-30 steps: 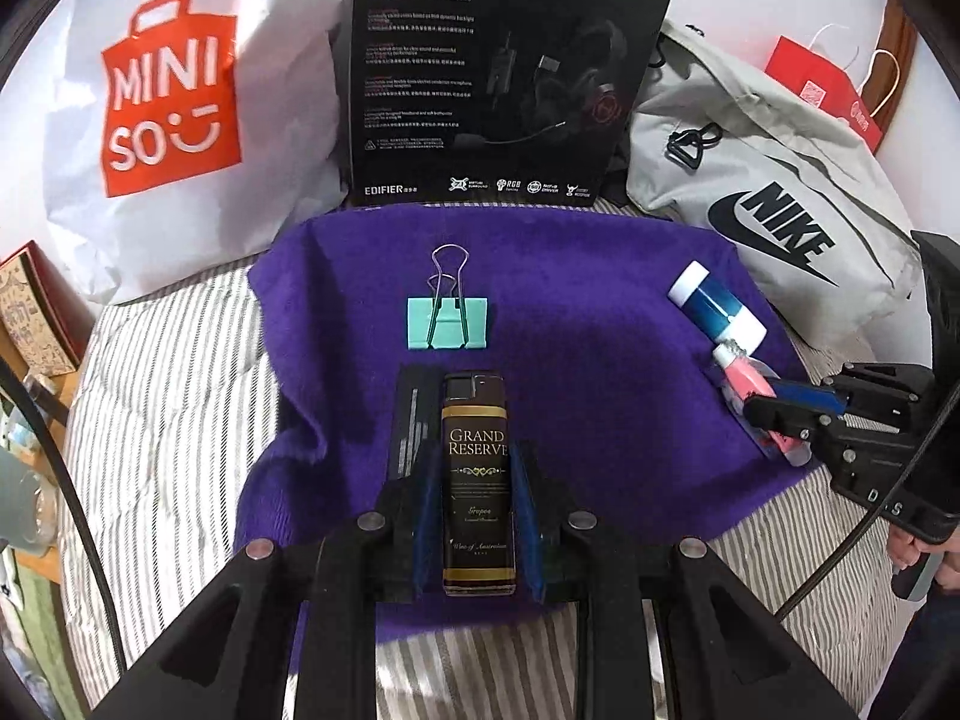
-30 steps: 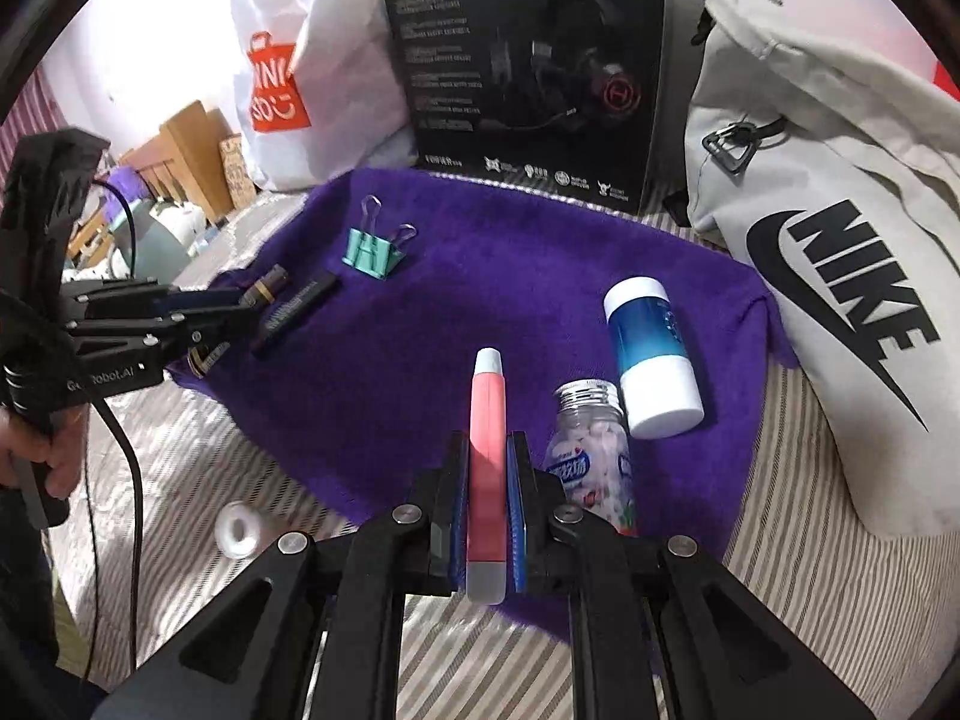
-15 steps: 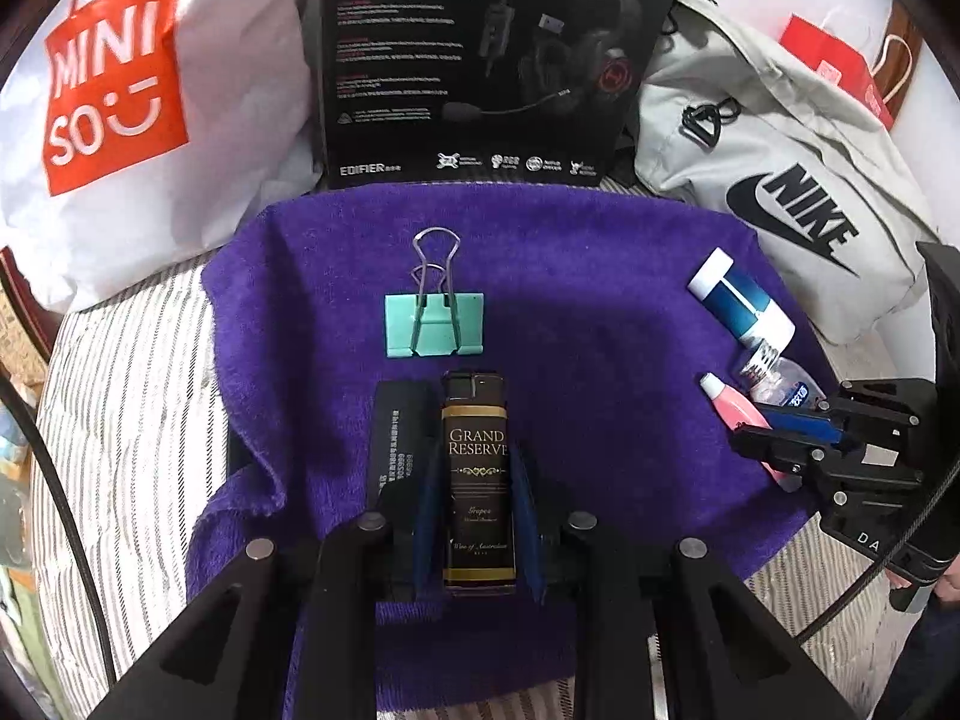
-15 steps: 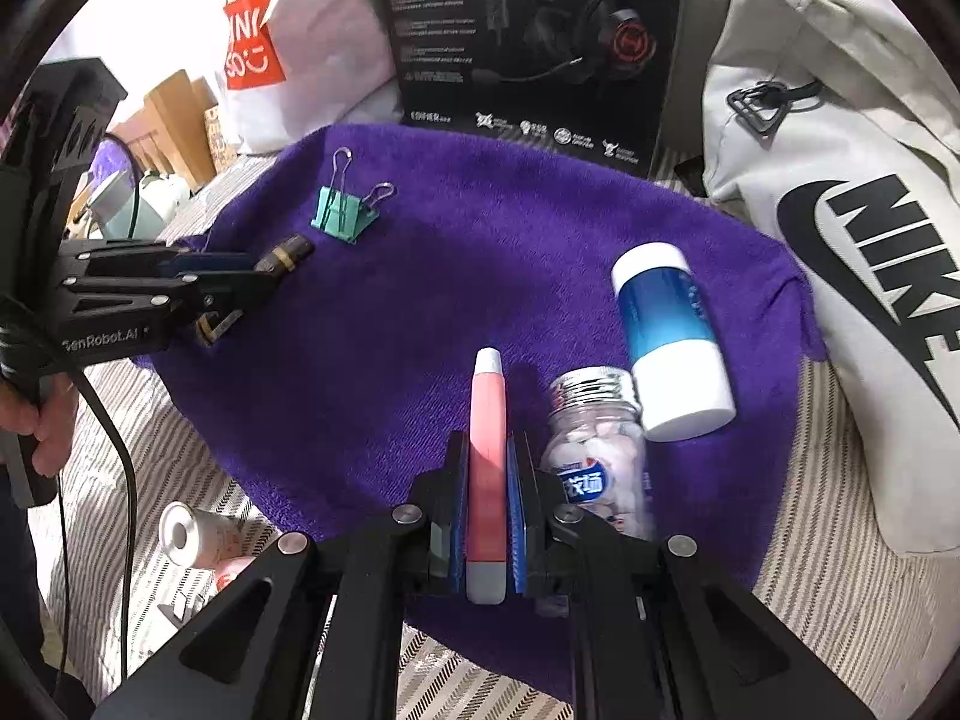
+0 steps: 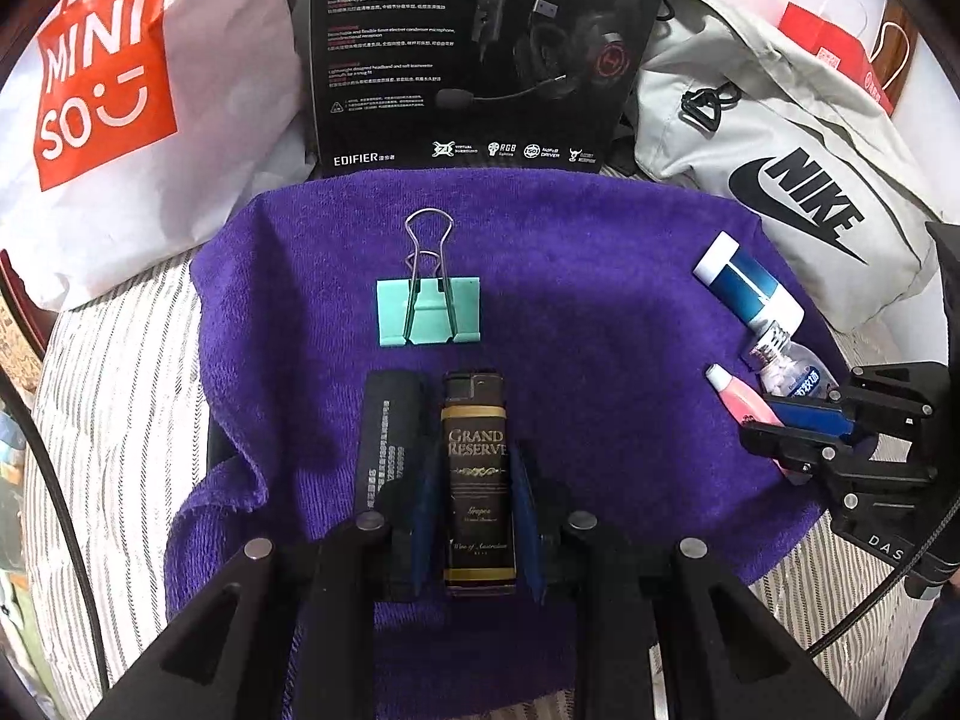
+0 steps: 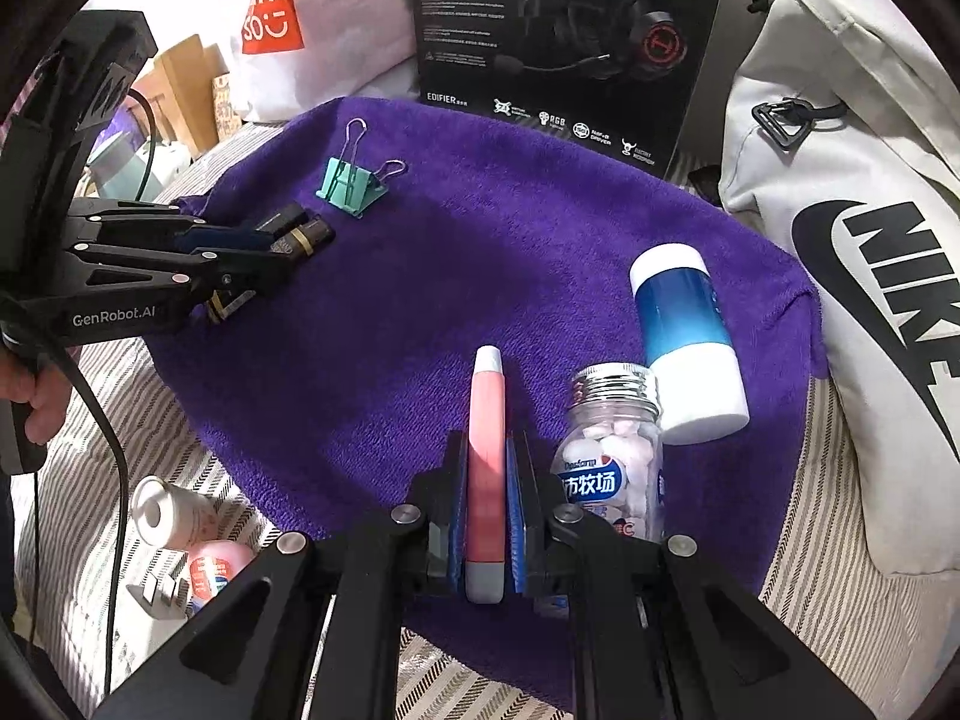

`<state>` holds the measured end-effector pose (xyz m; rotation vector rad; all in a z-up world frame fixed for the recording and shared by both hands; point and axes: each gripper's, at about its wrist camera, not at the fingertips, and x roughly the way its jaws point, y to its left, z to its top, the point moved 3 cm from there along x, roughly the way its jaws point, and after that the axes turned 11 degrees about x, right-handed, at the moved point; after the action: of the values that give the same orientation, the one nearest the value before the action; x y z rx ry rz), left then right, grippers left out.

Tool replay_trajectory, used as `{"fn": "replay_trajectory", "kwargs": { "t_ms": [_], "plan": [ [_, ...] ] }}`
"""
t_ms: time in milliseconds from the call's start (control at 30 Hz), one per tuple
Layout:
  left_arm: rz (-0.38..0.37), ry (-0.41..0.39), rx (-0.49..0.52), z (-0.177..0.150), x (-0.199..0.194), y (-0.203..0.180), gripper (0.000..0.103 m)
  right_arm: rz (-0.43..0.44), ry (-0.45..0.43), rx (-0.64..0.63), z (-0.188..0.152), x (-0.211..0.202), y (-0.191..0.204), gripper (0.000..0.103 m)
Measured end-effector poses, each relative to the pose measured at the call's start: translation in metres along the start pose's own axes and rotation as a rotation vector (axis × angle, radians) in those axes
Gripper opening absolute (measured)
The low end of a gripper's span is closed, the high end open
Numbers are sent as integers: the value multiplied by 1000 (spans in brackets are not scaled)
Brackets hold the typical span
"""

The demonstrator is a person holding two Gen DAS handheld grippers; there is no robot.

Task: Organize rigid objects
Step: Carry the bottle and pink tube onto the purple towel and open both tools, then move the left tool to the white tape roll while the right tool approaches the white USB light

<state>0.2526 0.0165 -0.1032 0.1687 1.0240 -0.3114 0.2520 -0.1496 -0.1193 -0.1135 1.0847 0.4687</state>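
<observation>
On the purple towel [image 5: 600,324], the lighter [image 5: 478,480] is held tight in the left gripper [image 5: 474,534] and the pink pen [image 6: 486,468] in the right gripper [image 6: 486,516], so the candy bottle [image 6: 612,468] just beside could be bumped over.

Bright daylight, soft shadows, sharp centre, strong fisheye bending, dark vignetted corners
</observation>
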Motion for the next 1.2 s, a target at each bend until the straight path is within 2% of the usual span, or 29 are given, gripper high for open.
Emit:
{"fn": "replay_trajectory", "kwargs": {
  "t_ms": [67, 200, 300, 400, 467, 600, 767, 1067, 1200],
  "plan": [
    [-2, 5, -8, -1, 0, 0, 27, 6, 3, -2, -1, -1, -1, 15],
    [9, 11, -7, -3, -5, -3, 27, 6, 1, 16, -4, -7, -2, 31],
    [17, 5, -10, -3, -12, -5, 27, 1, -19, 39, -8, -17, -5, 36],
    [29, -21, -11, -4, -27, -9, 38, 1, -39, 58, -12, -30, -6, 38],
    [48, -39, 0, -4, -36, -12, 49, -6, -47, 59, -16, -38, -6, 39],
    [85, -57, 39, -10, -58, -24, 52, -15, -66, 74, -27, -56, -5, 42],
    [91, -69, 42, -22, -78, -36, 64, -19, -96, 100, -44, -77, -5, 47],
    [66, -48, 12, -64, -85, -62, 64, -17, -108, 147, -81, -102, -8, 54],
    [29, -44, 11, -76, -79, -76, 64, -14, -107, 179, -99, -110, -10, 59]
  ]
}}
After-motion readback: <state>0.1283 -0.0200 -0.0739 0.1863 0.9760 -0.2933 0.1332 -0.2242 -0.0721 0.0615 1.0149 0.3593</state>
